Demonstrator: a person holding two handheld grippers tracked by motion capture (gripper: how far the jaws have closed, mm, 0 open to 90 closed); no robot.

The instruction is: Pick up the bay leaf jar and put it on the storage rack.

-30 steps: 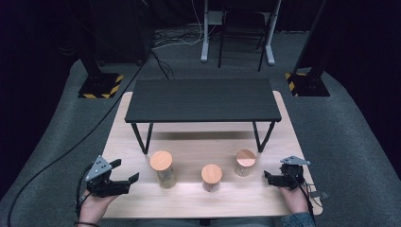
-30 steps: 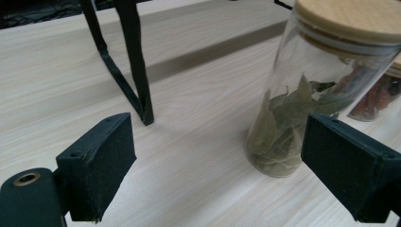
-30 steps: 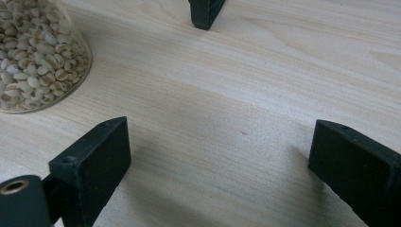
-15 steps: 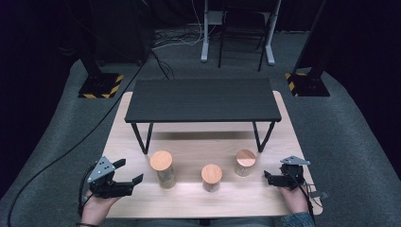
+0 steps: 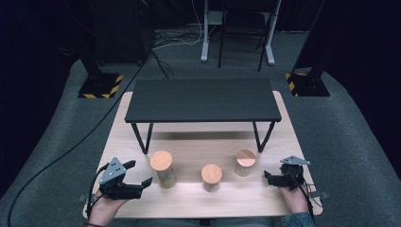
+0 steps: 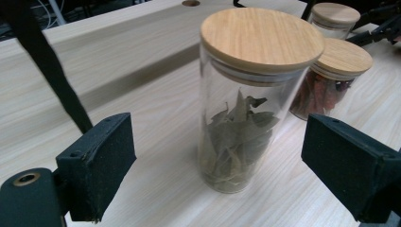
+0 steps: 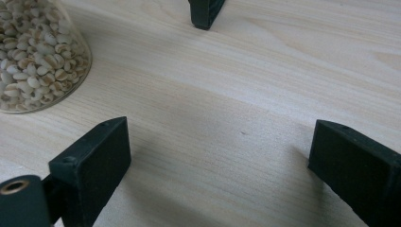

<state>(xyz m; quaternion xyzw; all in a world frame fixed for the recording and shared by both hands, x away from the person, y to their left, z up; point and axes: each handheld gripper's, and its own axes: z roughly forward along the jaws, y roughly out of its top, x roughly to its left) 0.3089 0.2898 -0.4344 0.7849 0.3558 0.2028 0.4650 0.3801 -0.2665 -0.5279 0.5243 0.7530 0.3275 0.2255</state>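
Three glass jars with round wooden lids stand in a row on the light wooden table point(image 5: 189, 203). The tall left jar point(image 5: 162, 168) holds dried green leaves point(image 6: 239, 127). My left gripper point(image 5: 140, 173) is open beside it, and this jar stands just ahead of the gap between the pads point(image 6: 106, 161), untouched. The middle jar point(image 5: 211, 176) holds something red point(image 6: 328, 80). The right jar point(image 5: 245, 162) holds pale grains point(image 7: 30, 56). My right gripper point(image 5: 267, 178) is open low over bare wood point(image 7: 217, 161), to the right of that jar.
A low black bench point(image 5: 203, 99) on thin legs stands across the back half of the table; one foot point(image 7: 205, 12) is just ahead of my right gripper. Black stands and cables are on the grey floor beyond. Bare wood lies between the jars and the front edge.
My left gripper has moved a little to the right, closer to the tall leaf jar. The right gripper and the jars have stayed where they were.
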